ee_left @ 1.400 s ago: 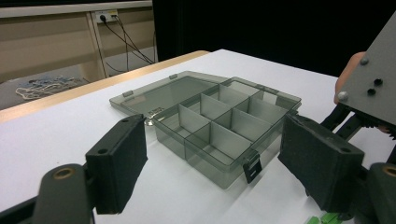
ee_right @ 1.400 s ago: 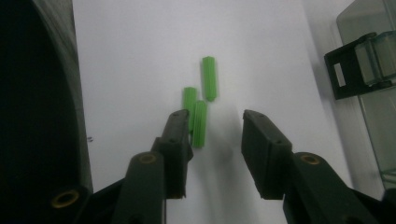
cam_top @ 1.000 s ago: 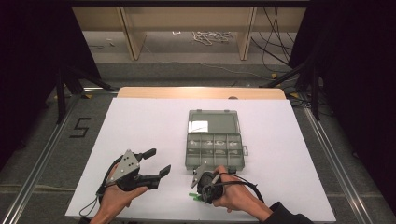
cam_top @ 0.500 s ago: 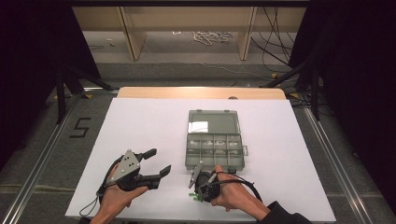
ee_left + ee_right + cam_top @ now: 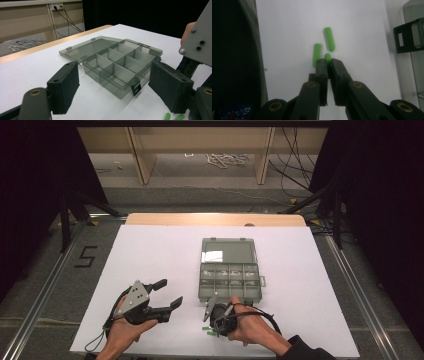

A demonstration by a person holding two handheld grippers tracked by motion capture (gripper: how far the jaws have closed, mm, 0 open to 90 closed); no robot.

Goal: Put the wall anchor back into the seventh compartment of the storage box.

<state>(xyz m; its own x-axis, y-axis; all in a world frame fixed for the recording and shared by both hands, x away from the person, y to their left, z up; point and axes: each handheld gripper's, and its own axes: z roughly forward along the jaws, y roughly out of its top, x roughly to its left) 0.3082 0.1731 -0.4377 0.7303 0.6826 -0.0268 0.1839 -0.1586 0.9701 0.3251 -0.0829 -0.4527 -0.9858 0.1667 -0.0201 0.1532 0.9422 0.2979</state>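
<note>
the white desk (image 5: 150, 250) carries a smoky grey clear plastic organiser box (image 5: 230, 282) with its hinged lid folded back flat and its small compartments bare, near the middle of the desk. just in front of it, by the near edge, the right tool (image 5: 327, 63) has just been closing and now pinches one small green plastic wall plug (image 5: 327, 58) between its tips, low over the desk. that suggests the pick is made and a lift towards a compartment comes next. two more green plugs (image 5: 329, 38) lie loose just beyond the tips. the left tool (image 5: 113, 86) rests to the left with its jaws spread, holding nothing, aimed at the box.
</note>
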